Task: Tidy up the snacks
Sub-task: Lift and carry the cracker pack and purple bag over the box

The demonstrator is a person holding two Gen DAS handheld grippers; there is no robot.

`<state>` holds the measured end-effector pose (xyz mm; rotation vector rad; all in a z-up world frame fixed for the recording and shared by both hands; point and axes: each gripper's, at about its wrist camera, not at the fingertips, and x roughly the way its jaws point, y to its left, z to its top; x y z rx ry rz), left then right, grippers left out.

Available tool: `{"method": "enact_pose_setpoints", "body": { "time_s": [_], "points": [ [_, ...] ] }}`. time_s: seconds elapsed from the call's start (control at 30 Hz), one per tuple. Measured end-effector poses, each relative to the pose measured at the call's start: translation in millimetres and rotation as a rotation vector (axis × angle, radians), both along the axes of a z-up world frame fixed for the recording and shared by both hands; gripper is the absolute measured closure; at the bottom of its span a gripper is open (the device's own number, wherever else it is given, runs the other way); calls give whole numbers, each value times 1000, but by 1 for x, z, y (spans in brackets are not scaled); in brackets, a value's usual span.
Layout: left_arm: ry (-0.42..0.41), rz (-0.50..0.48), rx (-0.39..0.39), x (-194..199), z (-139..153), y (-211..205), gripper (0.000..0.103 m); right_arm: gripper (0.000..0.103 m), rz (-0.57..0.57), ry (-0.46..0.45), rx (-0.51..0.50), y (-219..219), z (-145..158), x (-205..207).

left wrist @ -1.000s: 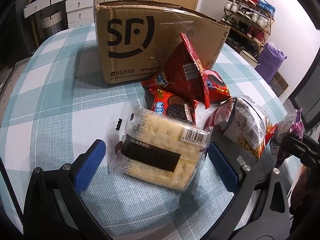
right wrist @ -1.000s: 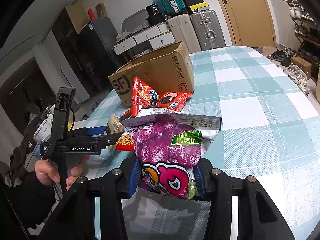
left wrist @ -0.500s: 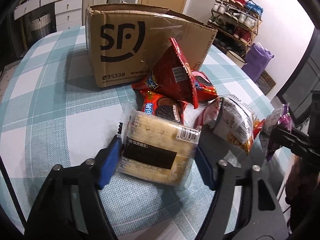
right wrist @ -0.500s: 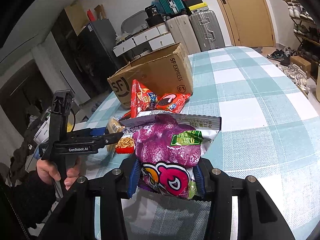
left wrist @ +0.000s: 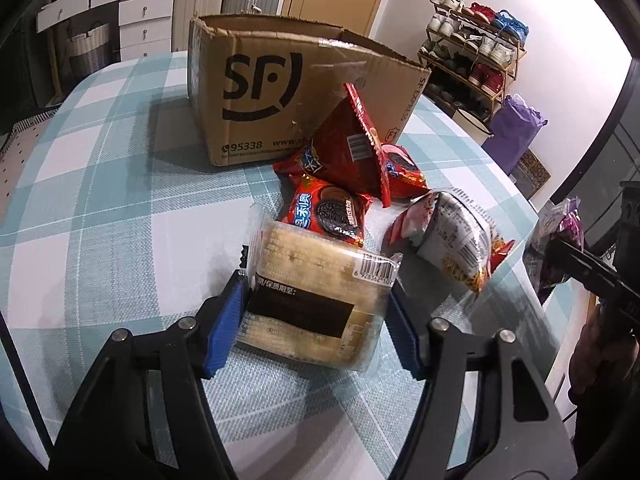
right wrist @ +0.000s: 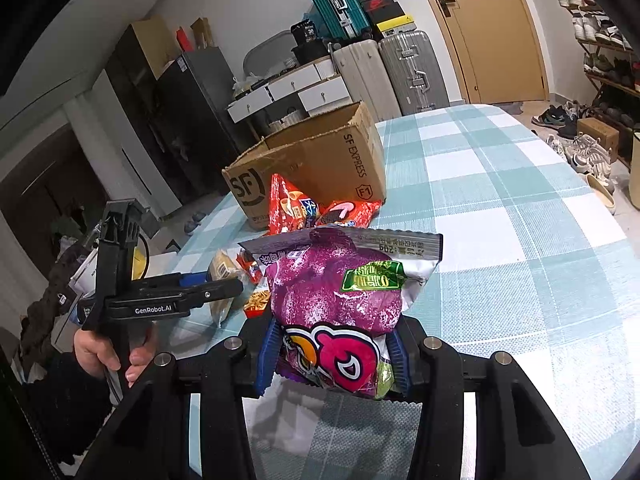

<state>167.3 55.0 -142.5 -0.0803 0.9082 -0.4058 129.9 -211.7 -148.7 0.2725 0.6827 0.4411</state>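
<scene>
A clear-wrapped cracker pack [left wrist: 312, 264] sits between the blue pads of my left gripper [left wrist: 316, 292]. Its jaws are closing and both pads press on the pack's sides, just over the checked tablecloth [left wrist: 100, 200]. Beyond it lie a red cookie pack [left wrist: 332, 212], a red triangular bag [left wrist: 348, 148] and a white-and-red snack bag [left wrist: 452, 236]. An open SF cardboard box [left wrist: 300, 92] stands behind them. My right gripper [right wrist: 332, 344] is shut on a purple snack bag [right wrist: 332, 292], held above the table. The left gripper [right wrist: 224, 288] shows from the side there, gripped by a hand [right wrist: 100, 352].
A shoe rack [left wrist: 476, 52] and a purple sack [left wrist: 516, 128] stand on the floor past the table's right edge. Suitcases [right wrist: 408, 68] and white drawers [right wrist: 288, 88] line the far wall. The checked table stretches bare to the right of the box [right wrist: 500, 200].
My left jaws came in from wide open onto the cracker pack's sides, and the gripper shifted a little. The right gripper and its purple bag stayed still.
</scene>
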Motion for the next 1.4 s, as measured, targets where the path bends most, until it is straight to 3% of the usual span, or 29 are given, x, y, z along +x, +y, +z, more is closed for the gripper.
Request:
{"method": "enact_pose_setpoints", "body": {
  "time_s": [0.4,0.67,1.4],
  "points": [
    [-98,37,-29,-23,53,17,40,57,36,-56,2,11,27,-3],
    [-75,120,-63,-20,83,34,40,57,86,-82,-44,38,49,9],
    [-189,86,-83,-4,190,19,40,57,185,-187,-80,81,134,61]
  ]
}}
